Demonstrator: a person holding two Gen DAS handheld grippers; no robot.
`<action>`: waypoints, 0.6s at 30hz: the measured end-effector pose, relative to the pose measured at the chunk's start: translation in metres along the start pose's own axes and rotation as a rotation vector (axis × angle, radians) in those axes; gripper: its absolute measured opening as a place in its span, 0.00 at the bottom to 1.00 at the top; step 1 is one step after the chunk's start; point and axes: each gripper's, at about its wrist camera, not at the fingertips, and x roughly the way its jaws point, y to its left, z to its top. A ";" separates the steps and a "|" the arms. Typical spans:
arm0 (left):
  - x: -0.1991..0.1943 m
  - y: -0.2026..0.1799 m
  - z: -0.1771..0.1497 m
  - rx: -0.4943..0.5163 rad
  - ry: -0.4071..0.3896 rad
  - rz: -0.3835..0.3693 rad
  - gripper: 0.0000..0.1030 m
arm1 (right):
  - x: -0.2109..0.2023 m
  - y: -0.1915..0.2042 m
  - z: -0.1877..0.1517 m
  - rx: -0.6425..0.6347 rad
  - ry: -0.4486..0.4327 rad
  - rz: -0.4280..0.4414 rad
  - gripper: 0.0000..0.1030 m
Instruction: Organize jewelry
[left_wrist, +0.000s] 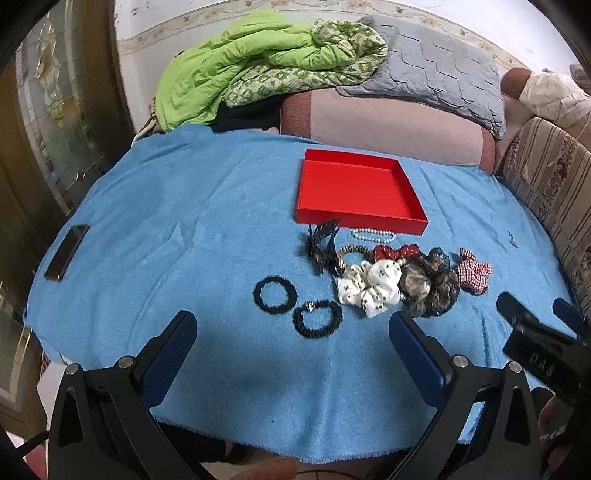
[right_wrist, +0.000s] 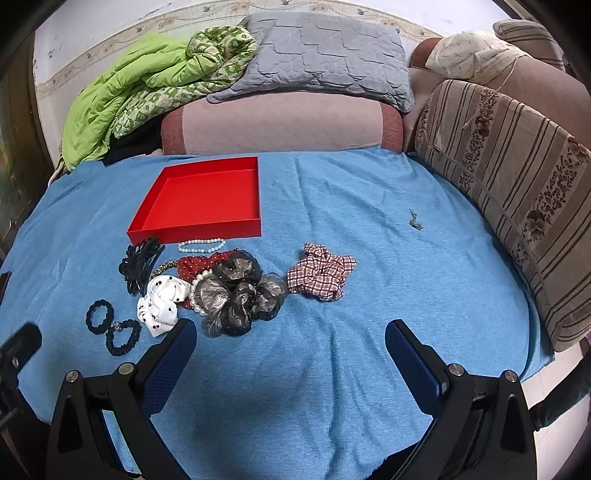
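While both tools gape wide, empty | red tray (left_wrist: 360, 192) unfilled | no legible writing

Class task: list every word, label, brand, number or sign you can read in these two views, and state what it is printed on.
No text can be read with confidence.
Pale marks on the black body of the right tongs, seen in the left wrist view: too blurred to read.
Flat red cardboard tray: no print.
Dark phone: nothing legible.
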 end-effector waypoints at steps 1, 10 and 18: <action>-0.001 -0.001 -0.004 -0.002 0.003 0.004 1.00 | 0.000 -0.001 0.001 0.002 -0.001 -0.002 1.00; -0.009 -0.007 -0.021 0.040 0.029 0.077 1.00 | -0.001 -0.013 0.006 0.036 -0.012 -0.015 1.00; -0.016 -0.012 -0.021 0.049 0.002 0.036 1.00 | 0.002 -0.015 0.005 0.043 -0.006 -0.013 1.00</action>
